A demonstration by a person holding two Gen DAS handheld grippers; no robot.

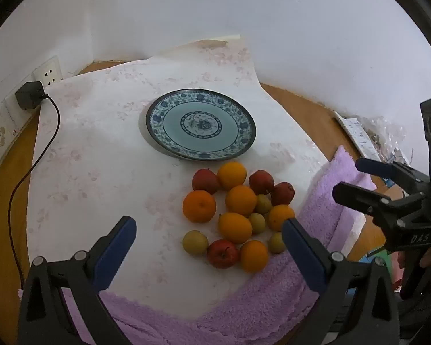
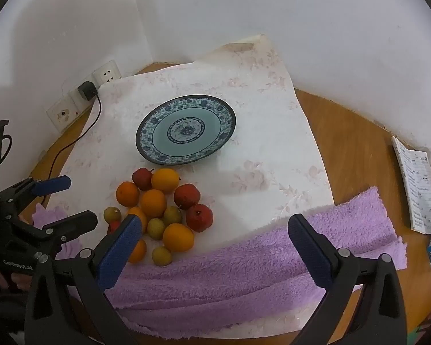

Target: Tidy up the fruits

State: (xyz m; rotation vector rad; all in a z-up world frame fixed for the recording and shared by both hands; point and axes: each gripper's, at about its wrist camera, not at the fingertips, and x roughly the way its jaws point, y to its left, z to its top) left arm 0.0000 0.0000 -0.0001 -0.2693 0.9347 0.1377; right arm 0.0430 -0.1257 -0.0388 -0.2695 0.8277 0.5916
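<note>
Left wrist view shows the round blue-patterned ceramic plate (image 1: pixel 201 125) empty at the middle of the white flowered cloth (image 1: pixel 100 143), likely waiting for fruit. The heap of oranges, red apples and small green fruits (image 1: pixel 238 212) lies near the cloth's front edge, beside the purple fluffy towel (image 1: pixel 330 189). Both the left gripper (image 1: pixel 209 230) and the right gripper (image 2: pixel 215 230) stand wide and empty — ready to pick.

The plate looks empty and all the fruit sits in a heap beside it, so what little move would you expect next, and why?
Probably the left tool dips toward a near fruit such as the yellow-green one at the heap's edge. Both tools stand open and hold nothing, the plate is bare, and that fruit has free cloth on its outer side for the fingers.
</note>
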